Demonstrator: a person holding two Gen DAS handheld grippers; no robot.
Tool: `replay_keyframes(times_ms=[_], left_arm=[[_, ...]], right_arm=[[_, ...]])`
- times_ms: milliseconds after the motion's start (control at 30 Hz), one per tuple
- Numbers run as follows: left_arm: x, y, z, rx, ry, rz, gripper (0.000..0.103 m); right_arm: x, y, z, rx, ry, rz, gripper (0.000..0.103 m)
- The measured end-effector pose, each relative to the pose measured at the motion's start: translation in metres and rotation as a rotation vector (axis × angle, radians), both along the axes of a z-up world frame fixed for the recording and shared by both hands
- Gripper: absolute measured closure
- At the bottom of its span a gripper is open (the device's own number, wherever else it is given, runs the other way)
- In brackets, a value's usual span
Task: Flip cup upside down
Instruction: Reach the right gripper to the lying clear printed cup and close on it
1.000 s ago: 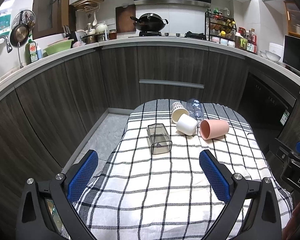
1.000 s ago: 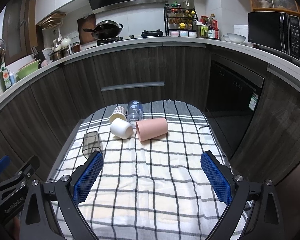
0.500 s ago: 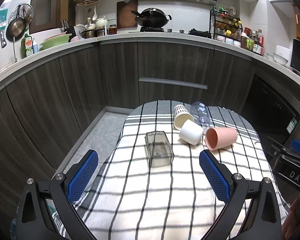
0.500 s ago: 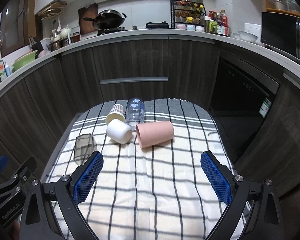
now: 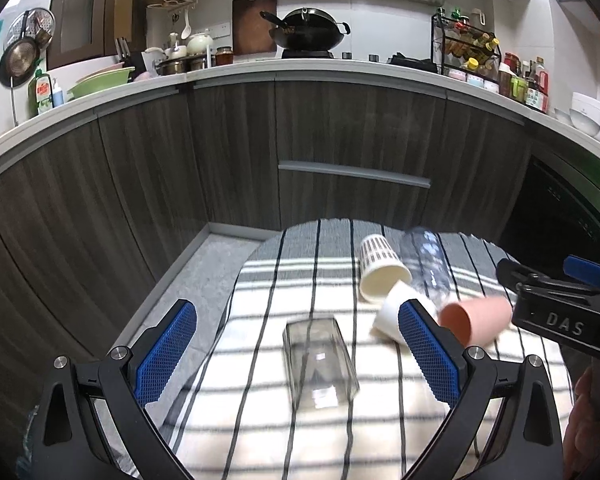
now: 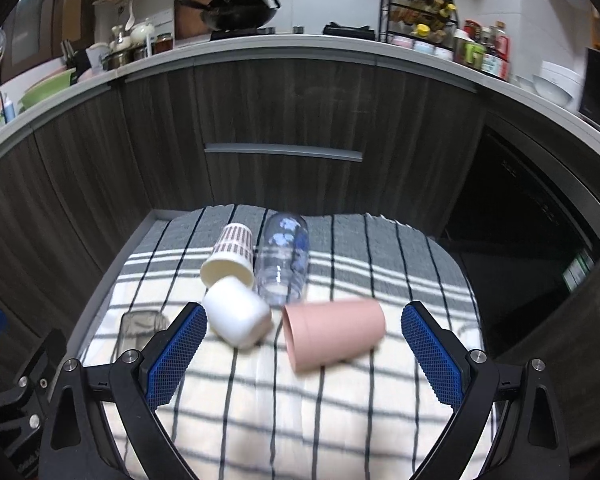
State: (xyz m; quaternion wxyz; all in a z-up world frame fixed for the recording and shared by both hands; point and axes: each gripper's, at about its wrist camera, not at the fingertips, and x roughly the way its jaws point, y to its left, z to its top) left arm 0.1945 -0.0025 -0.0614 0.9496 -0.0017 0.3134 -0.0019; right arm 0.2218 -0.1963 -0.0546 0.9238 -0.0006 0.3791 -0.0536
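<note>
Several cups lie on their sides on a checked cloth (image 5: 260, 432). A smoky clear square cup (image 5: 319, 364) lies between the fingers of my open, empty left gripper (image 5: 298, 354); it also shows in the right wrist view (image 6: 138, 330). A pink cup (image 6: 332, 334) lies between the fingers of my open, empty right gripper (image 6: 304, 354); it also shows in the left wrist view (image 5: 476, 320). A white cup (image 6: 236, 318), a patterned cream cup (image 6: 230, 258) and a clear flowered glass (image 6: 284, 260) lie just beyond.
The cloth-covered table (image 6: 440, 280) ends short of dark wooden cabinets (image 6: 284, 120). A countertop above carries a wok (image 6: 236, 10), bowls and a spice rack (image 6: 420, 12). A dark oven front (image 6: 532, 220) stands to the right. Grey floor (image 5: 196, 280) shows at left.
Both grippers have moved forward toward the cups, which now sit closer. The smoky cup now lies between the left fingers and the pink cup between the right fingers. Both stay open.
</note>
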Motion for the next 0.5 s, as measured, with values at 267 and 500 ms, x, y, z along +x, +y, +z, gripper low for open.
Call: replay_keyframes(times_ms=[267, 500], left_arm=[[0.065, 0.006, -0.014, -0.018, 0.003, 0.053, 0.000], [0.105, 0.008, -0.024, -0.031, 0.023, 0.097, 0.000]], right_arm=[[0.093, -0.009, -0.028, 0.068, 0.133, 0.005, 0.005], [0.162, -0.017, -0.070, 0.121, 0.275, -0.012, 0.005]])
